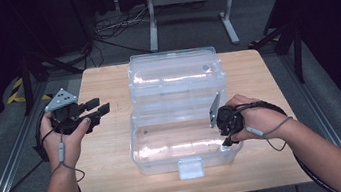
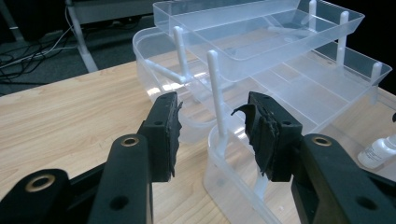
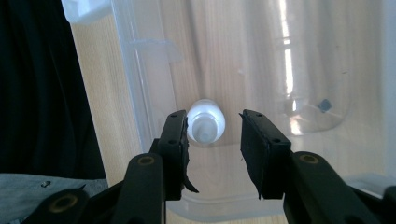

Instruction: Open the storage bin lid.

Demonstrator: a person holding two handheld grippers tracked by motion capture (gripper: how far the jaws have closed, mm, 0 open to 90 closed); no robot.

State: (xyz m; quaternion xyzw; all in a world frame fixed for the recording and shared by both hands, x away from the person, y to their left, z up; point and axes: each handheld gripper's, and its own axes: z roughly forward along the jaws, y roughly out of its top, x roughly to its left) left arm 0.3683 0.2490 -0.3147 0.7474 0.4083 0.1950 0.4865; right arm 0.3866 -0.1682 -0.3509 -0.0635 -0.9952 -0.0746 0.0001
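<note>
A small white bottle [image 3: 205,122] stands upright in the bottom compartment of the clear plastic tiered box [image 1: 186,149], at the box's 3 o'clock end as the high view has it; the right gripper view looks straight down on its cap, so its body is hidden beneath the cap and any label cannot be read. In the left gripper view the bottle sits at 4 o'clock, cut off by the frame edge and by a black jaw, its label too blurred to make out. The right gripper [image 3: 214,133] hangs over it pointing down, jaws spread wider than the cap, the left pad just beside it and the right pad apart; nothing is gripped. The box's upper trays are swung back toward 12 o'clock on white posts, and glare on the plastic washes out what lies in them. The left gripper [image 1: 95,110] hovers over the wooden table [image 1: 101,85] at the box's 9 o'clock, jaws wide apart and empty.
</note>
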